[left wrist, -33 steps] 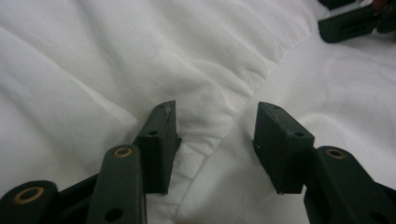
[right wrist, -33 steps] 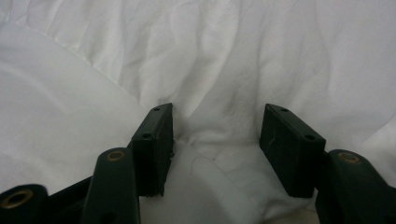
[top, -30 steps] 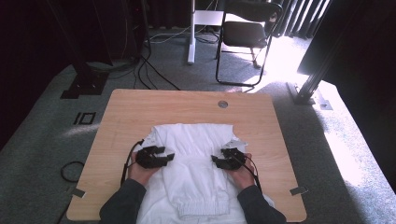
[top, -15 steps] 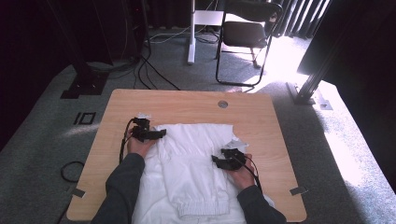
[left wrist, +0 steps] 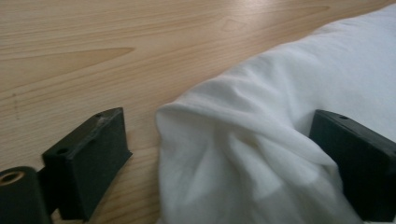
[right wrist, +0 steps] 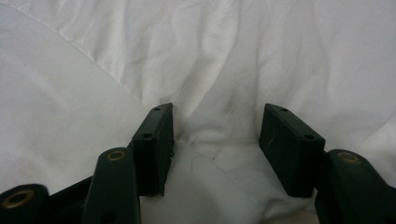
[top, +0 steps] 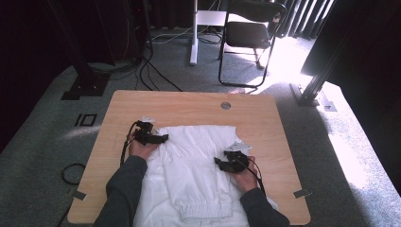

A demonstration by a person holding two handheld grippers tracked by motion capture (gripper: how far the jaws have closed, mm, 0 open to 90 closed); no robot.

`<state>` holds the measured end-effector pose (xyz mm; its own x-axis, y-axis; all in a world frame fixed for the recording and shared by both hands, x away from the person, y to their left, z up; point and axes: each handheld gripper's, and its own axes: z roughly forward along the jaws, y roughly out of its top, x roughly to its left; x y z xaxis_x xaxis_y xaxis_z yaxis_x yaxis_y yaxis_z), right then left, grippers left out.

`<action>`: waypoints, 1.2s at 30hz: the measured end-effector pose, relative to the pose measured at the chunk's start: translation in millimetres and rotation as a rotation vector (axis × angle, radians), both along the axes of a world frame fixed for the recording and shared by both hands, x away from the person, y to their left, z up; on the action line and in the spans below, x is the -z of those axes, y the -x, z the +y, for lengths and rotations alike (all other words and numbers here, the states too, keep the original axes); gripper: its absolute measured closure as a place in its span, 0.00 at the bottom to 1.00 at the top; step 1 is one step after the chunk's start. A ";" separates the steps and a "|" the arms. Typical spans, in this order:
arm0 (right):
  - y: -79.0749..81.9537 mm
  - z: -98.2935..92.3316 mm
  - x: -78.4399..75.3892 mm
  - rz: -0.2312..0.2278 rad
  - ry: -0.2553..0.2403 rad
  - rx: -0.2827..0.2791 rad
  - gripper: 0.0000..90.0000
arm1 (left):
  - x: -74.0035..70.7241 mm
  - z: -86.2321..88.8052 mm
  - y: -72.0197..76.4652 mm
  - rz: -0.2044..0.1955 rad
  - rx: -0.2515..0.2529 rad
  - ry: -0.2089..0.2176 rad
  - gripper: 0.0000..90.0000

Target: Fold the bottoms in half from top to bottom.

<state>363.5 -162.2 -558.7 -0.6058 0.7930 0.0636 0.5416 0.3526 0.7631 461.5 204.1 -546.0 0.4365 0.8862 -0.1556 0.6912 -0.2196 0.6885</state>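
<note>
Garments: one white garment (top: 198, 175), spread flat across the near half of my table (top: 189, 101), with its ribbed hem hanging toward my edge.
Grippers: two, one in each of my hands.
Left gripper (top: 150, 137): it sits at the far left corner of the cloth. In the left gripper view its jaws stand wide apart and have just been opening. A bunched fold of the white garment (left wrist: 243, 154) lies between them; the left pad is clear of it with bare wood in the gap, and the cloth lies up against the right pad without being squeezed.
Right gripper (top: 231, 161): it rests on the right side of the cloth, near the edge. In the right gripper view the jaws are partly apart with a soft ridge of the white garment (right wrist: 219, 84) rising between them. Fabric lies close to both pads, but I cannot tell whether they pinch it.
Forearms: two, in dark sleeves, coming in from my side of the table.
Table fittings: one round grommet (top: 225, 105) near the far edge, well apart from the cloth.
Beyond the table: one black folding chair (top: 248, 35), one white post (top: 193, 30), and loose cables (top: 156, 66) on grey carpet.
In the way: the far half of the tabletop is bare wood.
</note>
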 end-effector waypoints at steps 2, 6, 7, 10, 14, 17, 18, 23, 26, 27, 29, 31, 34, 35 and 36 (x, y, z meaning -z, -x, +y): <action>0.1 0.0 0.1 -0.001 -0.001 0.000 0.49 | -1.3 -2.1 2.0 0.010 0.040 0.017 0.22; 0.3 0.1 0.1 -0.001 -0.001 0.002 0.49 | -3.2 -2.3 3.4 0.033 0.086 0.044 0.45; 0.3 0.2 0.1 -0.001 -0.001 0.002 0.49 | -3.4 -2.2 3.7 0.035 0.101 0.041 0.51; 0.6 0.3 0.1 -0.001 -0.001 0.005 0.49 | -3.6 -0.5 3.6 0.041 0.111 0.057 0.70; 0.5 -0.4 0.0 0.002 -0.004 0.005 0.49 | -4.0 2.9 3.5 0.037 0.105 0.076 0.81; -1.1 0.1 -2.1 0.019 0.003 0.002 0.49 | -4.5 1.9 3.8 0.037 0.108 0.070 0.82; -2.8 -0.2 -4.1 0.036 0.005 0.000 0.50 | -3.9 2.8 3.5 0.040 0.108 0.079 0.82; -21.1 -9.0 -22.7 0.024 0.006 0.037 0.46 | -2.9 4.2 2.6 0.047 0.107 0.095 0.80; -44.7 -20.0 -33.5 0.028 -0.017 0.118 0.37 | -1.4 6.0 1.6 0.052 0.104 0.111 0.79; -53.8 -23.2 -35.2 0.037 -0.022 0.146 0.34 | -1.0 6.3 1.4 0.053 0.105 0.113 0.78; -71.1 -28.9 -36.4 0.052 -0.038 0.192 0.30 | -0.5 6.2 1.2 0.055 0.101 0.118 0.76; -86.4 -32.3 -35.1 0.068 -0.051 0.221 0.25 | 0.0 6.4 0.8 0.055 0.096 0.118 0.74; -104.7 -36.2 -28.9 0.109 -0.088 0.245 0.23 | -0.5 4.9 1.1 0.043 0.094 0.099 0.71; -109.0 -36.8 -26.2 0.115 -0.097 0.248 0.23 | -0.6 4.2 1.1 0.037 0.095 0.091 0.70; -113.0 -37.2 -23.3 0.129 -0.107 0.249 0.23 | -0.7 3.8 1.1 0.034 0.094 0.087 0.69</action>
<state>476.4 -199.4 -535.4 -0.3749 0.9009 0.2187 0.6961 0.1177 0.7082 460.5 207.9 -545.3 0.5102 0.8241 -0.2461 0.6938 -0.2252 0.6840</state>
